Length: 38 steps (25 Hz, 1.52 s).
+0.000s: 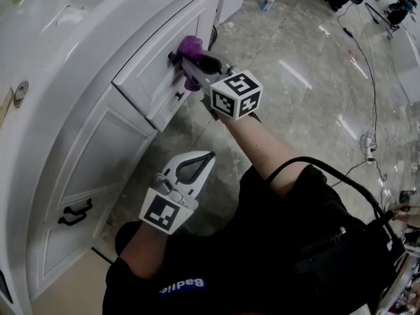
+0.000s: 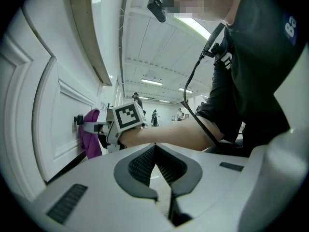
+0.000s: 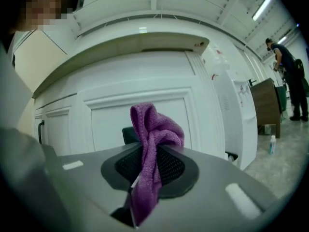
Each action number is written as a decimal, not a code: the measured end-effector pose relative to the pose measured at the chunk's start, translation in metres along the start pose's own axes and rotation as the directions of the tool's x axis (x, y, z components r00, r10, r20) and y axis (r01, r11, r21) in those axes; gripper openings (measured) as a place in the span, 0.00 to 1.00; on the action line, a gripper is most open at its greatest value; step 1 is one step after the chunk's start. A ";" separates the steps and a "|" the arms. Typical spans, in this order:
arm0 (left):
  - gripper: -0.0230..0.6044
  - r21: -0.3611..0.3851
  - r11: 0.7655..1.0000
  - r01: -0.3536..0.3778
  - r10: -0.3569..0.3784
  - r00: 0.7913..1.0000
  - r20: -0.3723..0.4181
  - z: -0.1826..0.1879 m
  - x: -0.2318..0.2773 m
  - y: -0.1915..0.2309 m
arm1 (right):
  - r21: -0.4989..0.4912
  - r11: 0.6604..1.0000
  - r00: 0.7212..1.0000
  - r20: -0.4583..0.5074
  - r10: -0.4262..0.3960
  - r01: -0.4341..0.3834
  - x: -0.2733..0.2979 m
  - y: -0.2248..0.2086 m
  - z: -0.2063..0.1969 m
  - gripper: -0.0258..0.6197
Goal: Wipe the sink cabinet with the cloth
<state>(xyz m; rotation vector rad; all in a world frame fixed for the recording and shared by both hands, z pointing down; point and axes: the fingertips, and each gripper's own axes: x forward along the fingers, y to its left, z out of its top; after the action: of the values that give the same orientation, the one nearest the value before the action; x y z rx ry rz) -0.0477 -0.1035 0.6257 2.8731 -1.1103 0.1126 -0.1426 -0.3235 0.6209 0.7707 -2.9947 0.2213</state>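
Right claw (image 3: 145,175) pinching bunched purple cloth (image 3: 153,129), against white cabinet (image 3: 140,115)

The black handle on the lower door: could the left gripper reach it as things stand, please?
Probably yes: the left gripper, empty with jaws together, hangs beside that door, and nothing shows between it and the handle.

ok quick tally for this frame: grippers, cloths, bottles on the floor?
Grippers: 2 (left gripper shut with nothing in it, right gripper shut on the cloth)
Cloths: 1 (purple cloth)
Bottles: 1 (bottle on the floor)
Total: 4
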 end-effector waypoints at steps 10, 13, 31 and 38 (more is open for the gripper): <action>0.04 0.016 1.000 0.016 -0.017 1.000 0.014 0.004 0.004 -0.002 | 0.127 0.991 0.969 -0.237 0.072 -0.042 -0.006 0.015 -0.097 0.15; 0.04 0.024 0.999 0.026 -0.026 0.999 0.033 0.010 0.006 -0.005 | 0.167 0.984 0.955 -0.275 0.110 -0.065 -0.019 0.026 -0.111 0.15; 0.04 0.072 0.997 0.028 -0.035 0.995 0.088 0.030 -0.011 -0.014 | -0.126 0.971 0.942 0.244 0.230 -0.205 -0.027 0.092 0.113 0.14; 0.04 0.075 0.997 0.015 -0.022 0.996 0.091 0.027 -0.018 -0.009 | -0.128 0.976 0.975 0.112 0.192 -0.177 -0.011 0.088 0.037 0.14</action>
<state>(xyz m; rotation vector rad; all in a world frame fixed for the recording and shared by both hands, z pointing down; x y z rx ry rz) -0.0536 -0.0865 0.5965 2.9811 -1.1174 0.0220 -0.1757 -0.2471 0.5720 0.5131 -3.1627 0.0021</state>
